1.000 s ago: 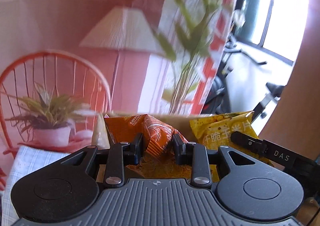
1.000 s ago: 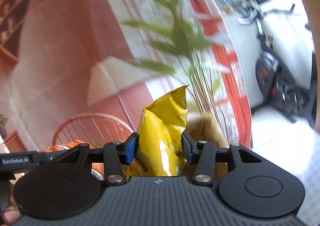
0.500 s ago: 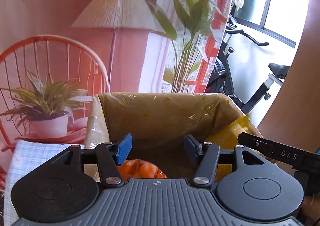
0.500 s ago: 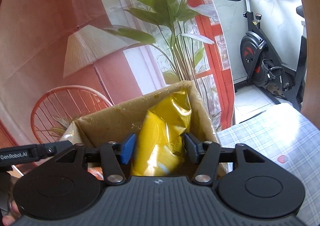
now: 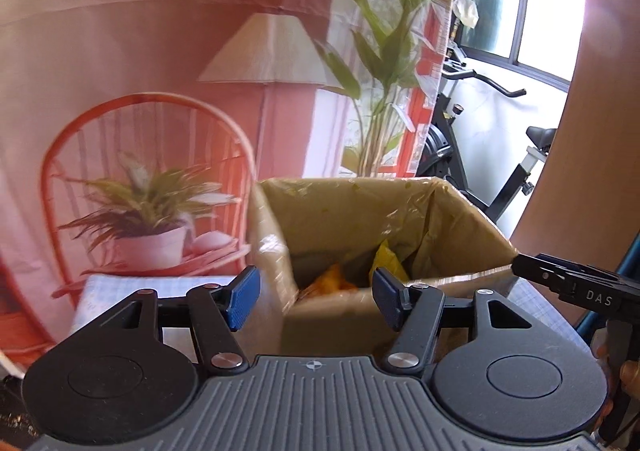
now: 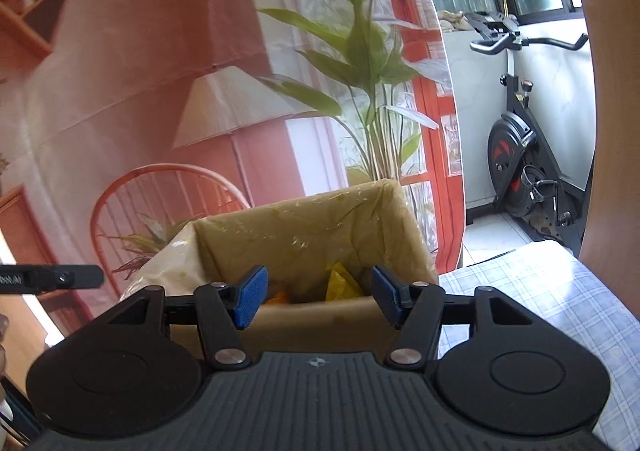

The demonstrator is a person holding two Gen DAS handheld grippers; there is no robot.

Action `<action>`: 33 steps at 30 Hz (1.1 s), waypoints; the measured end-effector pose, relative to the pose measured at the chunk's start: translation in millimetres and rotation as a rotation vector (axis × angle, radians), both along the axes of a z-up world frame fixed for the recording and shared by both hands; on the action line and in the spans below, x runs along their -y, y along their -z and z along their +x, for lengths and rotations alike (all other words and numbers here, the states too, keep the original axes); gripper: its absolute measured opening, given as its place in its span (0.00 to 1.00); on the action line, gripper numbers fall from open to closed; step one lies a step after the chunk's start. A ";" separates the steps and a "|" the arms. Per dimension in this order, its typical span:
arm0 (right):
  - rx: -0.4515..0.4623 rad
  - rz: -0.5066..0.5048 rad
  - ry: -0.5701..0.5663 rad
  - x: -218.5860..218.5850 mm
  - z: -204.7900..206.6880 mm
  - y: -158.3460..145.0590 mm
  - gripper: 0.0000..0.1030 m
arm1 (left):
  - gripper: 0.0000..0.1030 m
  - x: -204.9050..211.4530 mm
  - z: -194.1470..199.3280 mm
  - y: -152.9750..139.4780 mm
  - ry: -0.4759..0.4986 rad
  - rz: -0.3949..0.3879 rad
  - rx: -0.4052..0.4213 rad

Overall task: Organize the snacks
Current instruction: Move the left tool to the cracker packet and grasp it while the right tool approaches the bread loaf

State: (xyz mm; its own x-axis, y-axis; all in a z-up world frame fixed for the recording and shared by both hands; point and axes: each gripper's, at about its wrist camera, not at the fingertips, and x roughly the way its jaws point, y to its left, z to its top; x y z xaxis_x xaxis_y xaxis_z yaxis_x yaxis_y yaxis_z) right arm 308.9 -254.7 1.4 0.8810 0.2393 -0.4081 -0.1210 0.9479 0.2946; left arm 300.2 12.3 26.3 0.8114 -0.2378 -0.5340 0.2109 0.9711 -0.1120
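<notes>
A cardboard box (image 5: 360, 211) lined with clear plastic stands on the table in front of both grippers. Inside it lie an orange snack bag (image 5: 334, 279) and a yellow snack bag (image 5: 388, 259), only their tops showing. My left gripper (image 5: 314, 301) is short of the box's near wall, its jaws opening with nothing between the blue pads. In the right wrist view the same box (image 6: 304, 235) holds the yellow bag (image 6: 340, 285) and a sliver of the orange bag (image 6: 280, 295). My right gripper (image 6: 318, 299) is open and empty, also just before the near wall.
A blue-checked tablecloth (image 6: 540, 291) covers the table to the right of the box. Behind hangs a printed backdrop (image 5: 160, 51) with a chair, lamp and plants. An exercise bike (image 6: 520, 155) stands beyond it. A wooden panel (image 5: 592, 131) rises at the right.
Both grippers let go of their bags, orange from the left and yellow from the right. The bags dropped into the box, and both grippers pulled back from it with jaws wider.
</notes>
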 end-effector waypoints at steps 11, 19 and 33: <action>-0.017 0.023 -0.041 -5.6 -73.7 33.5 0.59 | 0.68 -40.7 -77.2 38.5 -0.035 -0.014 -0.068; -0.096 -0.025 -0.032 -10.5 -96.9 80.2 0.59 | 0.74 -35.3 -96.4 89.6 -0.039 -0.039 -0.120; -0.192 -0.007 0.031 21.5 -107.6 119.0 0.59 | 0.75 -23.2 -110.1 131.1 -0.045 -0.053 -0.181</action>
